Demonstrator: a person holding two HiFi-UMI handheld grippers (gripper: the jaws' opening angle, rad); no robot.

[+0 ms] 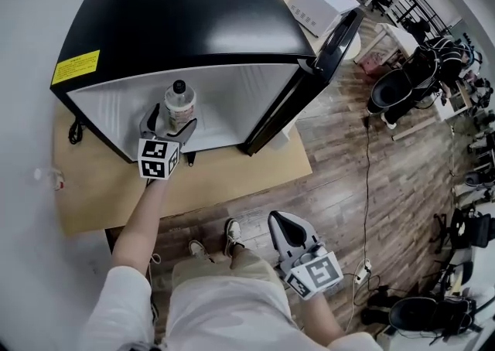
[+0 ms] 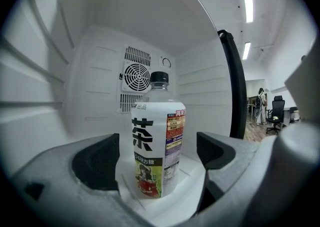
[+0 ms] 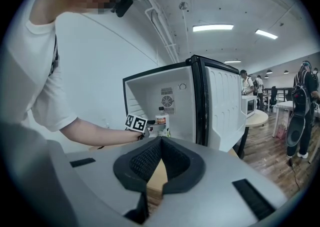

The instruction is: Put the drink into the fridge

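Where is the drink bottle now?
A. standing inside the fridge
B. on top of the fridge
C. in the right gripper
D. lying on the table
A: the bottle stands upright on the floor of the fridge, between the parted jaws of the left gripper.

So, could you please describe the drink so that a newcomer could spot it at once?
Find the black fridge on the wooden table, its door open. The drink stands upright on its white floor, between the open jaws of the left gripper. It is the only bottle there: black cap, white label.

drink bottle (image 2: 158,143), large black 茶 on label
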